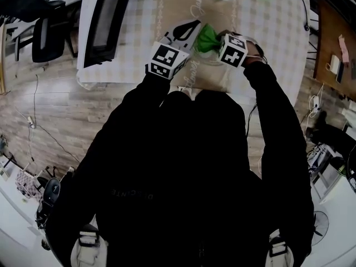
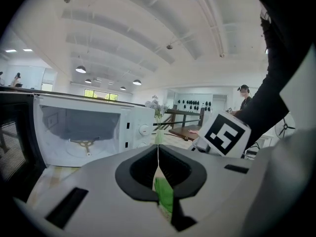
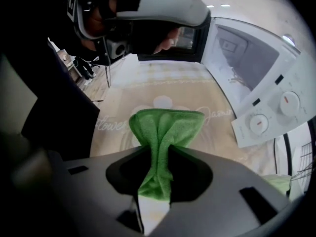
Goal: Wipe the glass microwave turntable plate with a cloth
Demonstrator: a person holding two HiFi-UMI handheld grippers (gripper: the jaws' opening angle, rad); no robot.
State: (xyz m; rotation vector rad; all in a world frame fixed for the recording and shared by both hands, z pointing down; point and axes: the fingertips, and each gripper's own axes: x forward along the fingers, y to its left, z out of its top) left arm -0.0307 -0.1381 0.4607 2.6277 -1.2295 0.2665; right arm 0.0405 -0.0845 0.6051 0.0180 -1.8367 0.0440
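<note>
The glass plate (image 2: 158,164) seems pinched edge-on between the left gripper's (image 1: 186,32) closed jaws (only a thin line shows). Just beside it, the right gripper (image 3: 158,152) clamps the green cloth (image 3: 165,127). Wiping looks about to start; the next move calls for pressing the cloth flat against the glass.

Glass plate (image 2: 158,163) barely discernible (edge-on, transparent) in left hand-held gripper (image 2: 158,154)

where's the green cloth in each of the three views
Head view: green cloth at top centre, between the two marker cubes.
Left gripper view: only a green sliver of the cloth, low centre, seen past the jaws.
Right gripper view: cloth at centre, pinched in the right gripper.
Shared landmark: the open microwave, upper left, left and upper right in that order.
</note>
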